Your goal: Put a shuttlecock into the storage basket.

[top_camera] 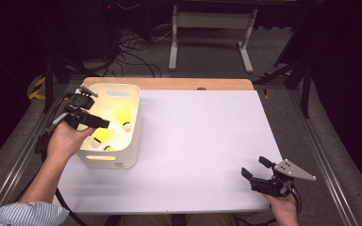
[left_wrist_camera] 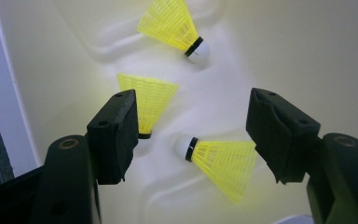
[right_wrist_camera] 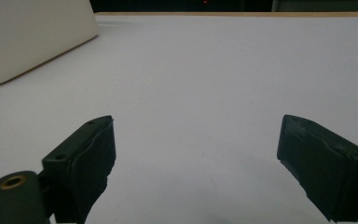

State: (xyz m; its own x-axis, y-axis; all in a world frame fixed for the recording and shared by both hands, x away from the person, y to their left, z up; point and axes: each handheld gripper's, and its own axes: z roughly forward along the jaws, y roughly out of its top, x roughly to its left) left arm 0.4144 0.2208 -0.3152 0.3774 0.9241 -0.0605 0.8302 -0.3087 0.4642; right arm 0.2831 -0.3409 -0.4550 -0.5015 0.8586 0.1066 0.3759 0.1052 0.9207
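A white bin [top_camera: 122,157] stands on the left part of the bench [top_camera: 202,141], close to its left edge. It is a plastic box with rounded corners and a slot handle in its far wall. Inside it lie three yellow shuttlecocks with white heads. In the left gripper view, the first shuttlecock [left_wrist_camera: 175,25] rests far from the camera with its head pointing toward the lower right. The second shuttlecock [left_wrist_camera: 151,100] lies in the middle, and its head is partly hidden behind one jaw. The third shuttlecock [left_wrist_camera: 219,161] lies nearest, with its head pointing left and its skirt reaching toward the other jaw. The three are apart from each other on the bottom of the bin.

The left tool [top_camera: 86,118] hangs over the open top of the bin and points down into it. Its jaws stand wide apart and grasp nothing; the third shuttlecock is seen between them, but the pads do not press on it.

The right tool [top_camera: 253,168] rests low at the near right corner of the bench, well apart from the bin. Its jaws are also released, with only the bare white surface between them.
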